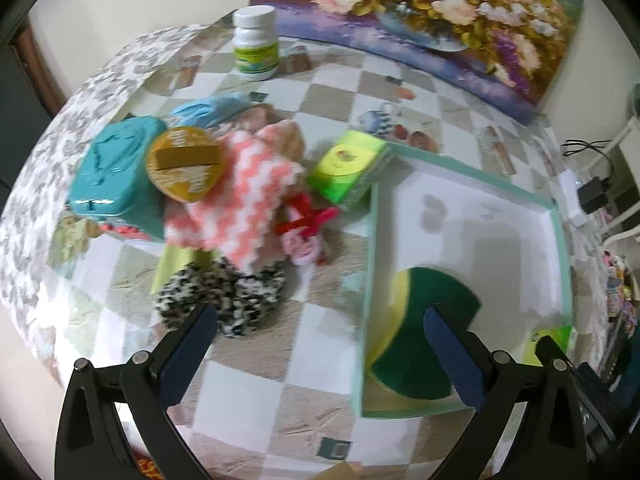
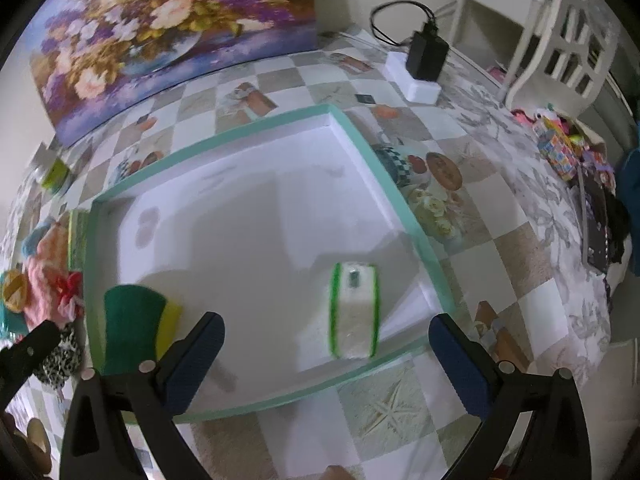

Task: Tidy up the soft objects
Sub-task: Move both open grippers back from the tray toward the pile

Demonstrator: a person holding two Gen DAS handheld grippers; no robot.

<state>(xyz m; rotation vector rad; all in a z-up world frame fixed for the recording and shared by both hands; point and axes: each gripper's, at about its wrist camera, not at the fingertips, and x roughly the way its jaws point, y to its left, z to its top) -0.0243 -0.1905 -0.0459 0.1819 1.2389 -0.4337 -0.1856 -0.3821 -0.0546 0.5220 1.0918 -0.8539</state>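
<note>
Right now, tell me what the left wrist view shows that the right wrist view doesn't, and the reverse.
Only the left wrist view shows the white pill bottle, the teal wipes pack and the round gold lid beside the pink-and-white cloth. Only the right wrist view shows the black charger on its white block and the white chair. Both show the teal-rimmed tray with the green-and-yellow sponge and the green-edged tissue pack inside, plus the flower painting. Both the left gripper and right gripper are open.
</note>
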